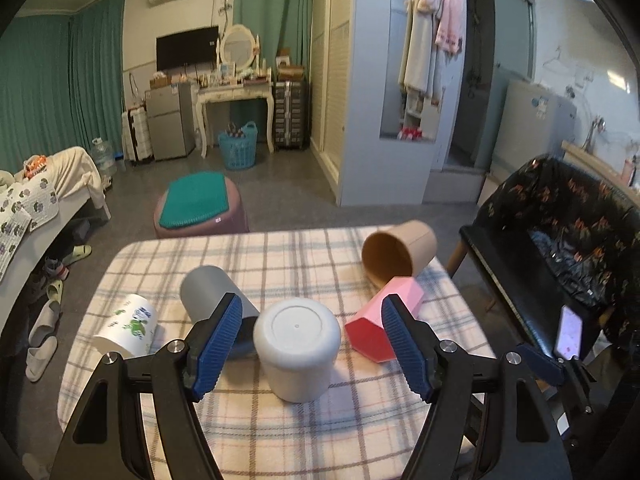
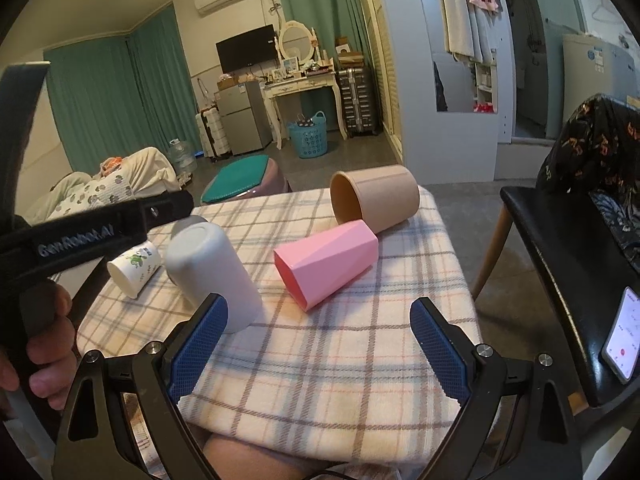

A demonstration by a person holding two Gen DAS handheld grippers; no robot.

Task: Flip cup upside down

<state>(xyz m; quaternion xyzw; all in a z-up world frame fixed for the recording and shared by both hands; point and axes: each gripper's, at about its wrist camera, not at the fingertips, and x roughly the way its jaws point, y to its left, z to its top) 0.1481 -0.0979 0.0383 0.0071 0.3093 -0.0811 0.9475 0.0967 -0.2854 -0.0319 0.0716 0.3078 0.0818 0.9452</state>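
A light grey cup [image 1: 297, 347] stands upside down on the plaid-covered table [image 1: 280, 432], base up. My left gripper [image 1: 312, 344] is open, its blue pads on either side of that cup and apart from it. A darker grey cup [image 1: 208, 288], a white printed cup [image 1: 127, 327], a pink faceted cup [image 1: 382, 320] and a tan cup [image 1: 398, 251] lie on their sides. In the right wrist view my right gripper [image 2: 318, 350] is open and empty over the table's near edge, with the light grey cup [image 2: 214, 270], pink cup [image 2: 328, 264] and tan cup [image 2: 376, 198] beyond it.
A black chair [image 1: 560, 240] with a dark patterned cloth stands right of the table, a phone [image 2: 622, 336] resting on it. A purple stool with a green cushion [image 1: 198, 208] sits beyond the far edge. A bed [image 1: 36, 200] is at left.
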